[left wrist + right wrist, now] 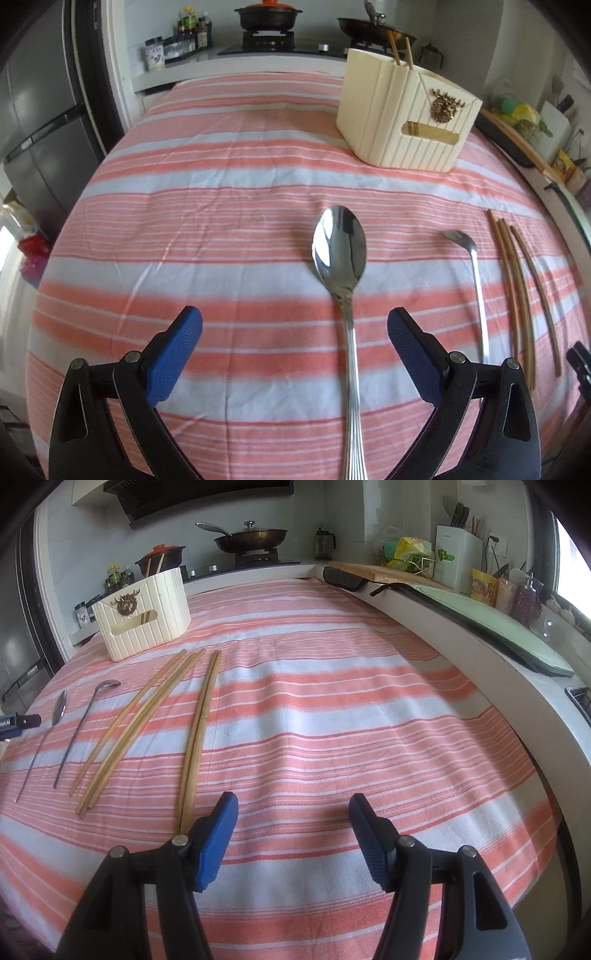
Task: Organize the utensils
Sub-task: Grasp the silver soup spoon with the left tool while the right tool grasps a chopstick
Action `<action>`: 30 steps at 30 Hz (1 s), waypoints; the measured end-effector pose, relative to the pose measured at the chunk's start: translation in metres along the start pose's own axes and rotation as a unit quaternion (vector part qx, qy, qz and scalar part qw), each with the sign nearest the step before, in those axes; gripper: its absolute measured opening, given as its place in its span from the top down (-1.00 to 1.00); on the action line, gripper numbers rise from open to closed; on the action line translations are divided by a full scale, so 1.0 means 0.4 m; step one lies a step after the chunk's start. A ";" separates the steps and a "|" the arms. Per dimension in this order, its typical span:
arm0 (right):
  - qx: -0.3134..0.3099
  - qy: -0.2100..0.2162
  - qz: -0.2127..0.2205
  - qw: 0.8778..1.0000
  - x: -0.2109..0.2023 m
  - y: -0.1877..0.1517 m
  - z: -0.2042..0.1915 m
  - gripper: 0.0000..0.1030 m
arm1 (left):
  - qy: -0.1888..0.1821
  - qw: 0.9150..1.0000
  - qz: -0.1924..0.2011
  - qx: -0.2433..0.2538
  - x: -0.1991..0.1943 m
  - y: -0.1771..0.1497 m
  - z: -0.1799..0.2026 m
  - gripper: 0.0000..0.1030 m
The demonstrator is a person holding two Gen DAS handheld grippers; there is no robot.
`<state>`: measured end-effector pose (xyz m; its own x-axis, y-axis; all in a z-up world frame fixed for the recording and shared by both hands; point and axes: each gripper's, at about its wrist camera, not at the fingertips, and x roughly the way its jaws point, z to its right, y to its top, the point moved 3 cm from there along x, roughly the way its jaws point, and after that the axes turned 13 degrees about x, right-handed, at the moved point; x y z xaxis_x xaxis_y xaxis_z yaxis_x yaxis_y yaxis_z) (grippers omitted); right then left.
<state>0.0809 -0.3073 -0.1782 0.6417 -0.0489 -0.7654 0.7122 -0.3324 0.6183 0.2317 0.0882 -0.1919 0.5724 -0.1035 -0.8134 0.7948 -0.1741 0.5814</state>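
Observation:
A large steel spoon [341,254] lies on the striped cloth, its handle running down between the wide-apart fingers of my left gripper [294,325], which is open and holds nothing. A smaller spoon [474,273] and several wooden chopsticks [517,288] lie to its right. The cream utensil holder [402,114] stands at the back with two chopsticks in it. In the right wrist view my right gripper [293,810] is open over bare cloth, just right of a chopstick pair [199,731]. More chopsticks [136,723], both spoons [85,720] and the holder [144,613] are to the left.
The table wears a pink and white striped cloth [332,709]. A white counter ledge [461,642] curves along its right side with a cutting board and kitchen items. A stove with a pan [255,537] and a pot [267,16] is behind. A grey fridge [40,122] stands left.

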 end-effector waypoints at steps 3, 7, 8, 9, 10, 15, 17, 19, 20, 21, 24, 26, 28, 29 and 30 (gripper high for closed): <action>0.008 0.035 -0.028 0.999 -0.002 0.031 -0.011 -0.16 | -0.035 0.999 -0.009 0.002 -0.014 -0.050 0.026 -0.95; -0.024 0.075 -0.066 0.995 0.021 0.070 -0.071 0.26 | -0.037 0.999 -0.003 0.003 -0.039 -0.095 0.048 -0.95; -0.033 0.082 -0.078 0.993 0.033 0.075 -0.088 0.39 | -0.038 0.999 0.000 -0.002 -0.044 -0.100 0.049 -0.95; -0.040 0.088 -0.094 0.991 0.050 0.079 -0.102 0.49 | -0.040 0.999 0.004 -0.007 -0.049 -0.104 0.047 -0.95; -0.045 0.088 -0.109 0.989 0.071 0.080 -0.116 0.54 | -0.041 0.999 0.007 -0.012 -0.052 -0.106 0.045 -0.95; -0.078 0.079 -0.135 0.985 0.117 0.081 -0.154 0.70 | -0.032 0.999 0.008 -0.009 -0.055 -0.113 0.038 -0.95; -0.070 0.076 -0.147 0.984 0.121 0.086 -0.154 0.70 | -0.027 1.000 0.006 -0.003 -0.052 -0.113 0.038 -0.95; -0.078 0.071 -0.152 0.983 0.124 0.089 -0.156 0.71 | -0.028 1.000 0.002 -0.002 -0.045 -0.114 0.038 -0.95; -0.083 0.068 -0.156 0.982 0.125 0.090 -0.160 0.71 | -0.029 1.000 0.000 0.000 -0.042 -0.114 0.039 -0.95; -0.090 0.059 -0.157 0.982 0.128 0.094 -0.163 0.73 | -0.030 1.000 -0.002 0.003 -0.039 -0.112 0.042 -0.95; -0.121 0.038 -0.154 0.980 0.150 0.106 -0.185 0.73 | -0.026 1.000 -0.004 0.012 -0.034 -0.104 0.048 -0.95; -0.137 0.027 -0.145 0.979 0.161 0.113 -0.199 0.75 | -0.021 1.000 -0.007 0.013 -0.035 -0.104 0.047 -0.95; -0.140 0.018 -0.150 0.979 0.159 0.113 -0.200 0.75 | -0.016 1.000 -0.010 0.017 -0.039 -0.105 0.041 -0.95; -0.147 0.010 -0.153 0.977 0.156 0.110 -0.199 0.75 | -0.015 1.000 -0.013 0.020 -0.040 -0.107 0.036 -0.95; -0.155 0.004 -0.155 0.976 0.152 0.106 -0.200 0.75 | -0.017 0.999 -0.018 0.024 -0.039 -0.108 0.033 -0.95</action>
<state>0.1727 -0.2491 -0.1842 0.3824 0.0156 -0.9239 0.9238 -0.0287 0.3819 0.1859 0.0845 -0.2045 0.5367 -0.1291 -0.8338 0.8032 -0.2246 0.5518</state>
